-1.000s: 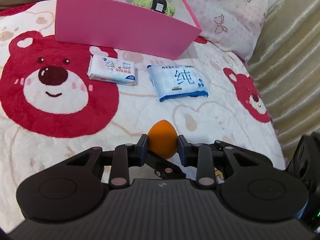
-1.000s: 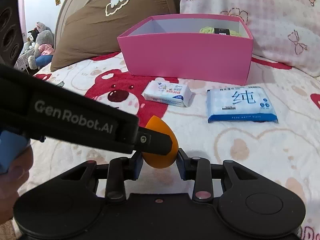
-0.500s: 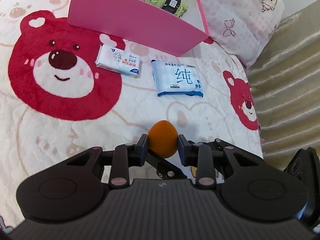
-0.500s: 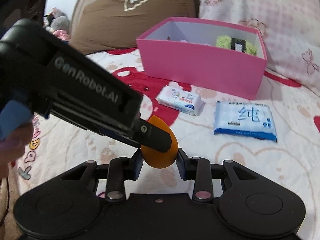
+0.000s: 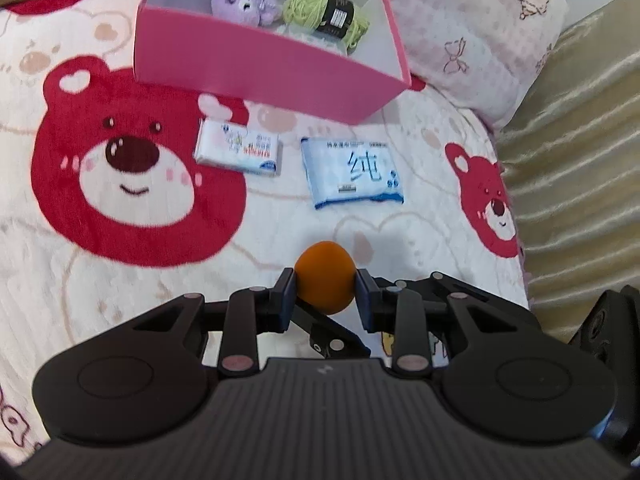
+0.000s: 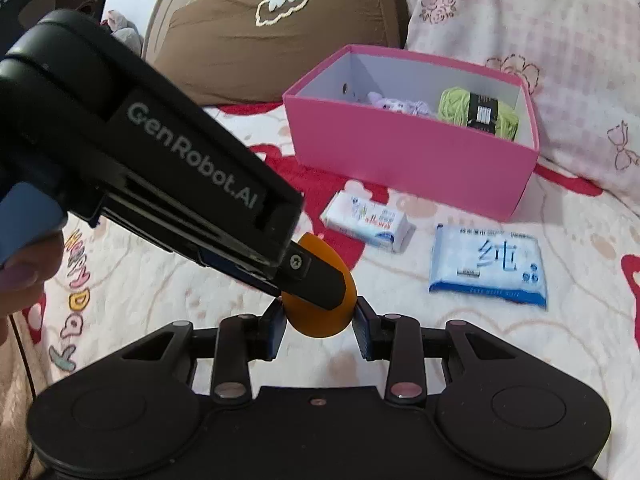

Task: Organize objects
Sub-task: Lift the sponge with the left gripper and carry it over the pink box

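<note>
An orange egg-shaped sponge (image 5: pixel 326 278) is held above the bear blanket. My left gripper (image 5: pixel 326 290) is shut on it. My right gripper (image 6: pixel 320 322) also grips the same sponge (image 6: pixel 320 320) from another side, with the left gripper's finger (image 6: pixel 316 276) lying across it. A pink box (image 5: pixel 256 66) stands at the far side and holds a purple plush toy (image 5: pixel 240 2) and a green yarn ball (image 5: pixel 320 10). A small white tissue pack (image 5: pixel 238 152) and a blue wipes pack (image 5: pixel 354 172) lie in front of the box.
A pink patterned pillow (image 5: pixel 480 32) lies behind and right of the box. A brown pillow (image 6: pixel 272 36) lies behind it on the left. A beige curtain (image 5: pixel 576 152) runs along the bed's right edge. A hand (image 6: pixel 24 276) holds the left gripper.
Both grippers have risen with the sponge between them, so the views look down into the pink box and the plush toy and yarn show more fully.
</note>
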Motion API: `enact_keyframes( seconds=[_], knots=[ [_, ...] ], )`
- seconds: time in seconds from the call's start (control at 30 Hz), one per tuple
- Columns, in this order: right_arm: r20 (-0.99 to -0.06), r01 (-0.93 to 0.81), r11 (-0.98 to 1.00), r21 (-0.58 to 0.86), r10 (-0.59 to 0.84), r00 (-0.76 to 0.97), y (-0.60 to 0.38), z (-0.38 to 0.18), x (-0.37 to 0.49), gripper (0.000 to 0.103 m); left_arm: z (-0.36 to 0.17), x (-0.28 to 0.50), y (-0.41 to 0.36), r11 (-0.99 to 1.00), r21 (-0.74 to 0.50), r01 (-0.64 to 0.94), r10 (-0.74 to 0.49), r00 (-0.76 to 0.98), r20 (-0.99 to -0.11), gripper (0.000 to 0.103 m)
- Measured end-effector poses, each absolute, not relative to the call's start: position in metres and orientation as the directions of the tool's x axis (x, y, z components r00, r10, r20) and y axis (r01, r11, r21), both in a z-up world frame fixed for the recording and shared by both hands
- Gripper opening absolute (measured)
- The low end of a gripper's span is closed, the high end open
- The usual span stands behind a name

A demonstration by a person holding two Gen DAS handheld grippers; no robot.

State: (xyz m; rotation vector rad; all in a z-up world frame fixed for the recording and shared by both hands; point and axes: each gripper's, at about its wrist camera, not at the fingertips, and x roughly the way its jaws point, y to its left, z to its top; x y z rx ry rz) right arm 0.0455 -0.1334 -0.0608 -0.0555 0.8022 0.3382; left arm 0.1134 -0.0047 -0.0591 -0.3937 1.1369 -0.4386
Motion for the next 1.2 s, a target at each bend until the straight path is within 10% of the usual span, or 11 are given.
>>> enact_keyframes(
  seconds=[1.2],
  knots=[
    [-0.659, -0.352, 0.935, 0.033, 0.286, 0.696, -0.134, 0.043, 0.172, 0.040, 0.040, 0.227, 0.023, 0.832, -0.486, 0.268, -0.552, 0.481, -0.681, 0.030]
  ],
)
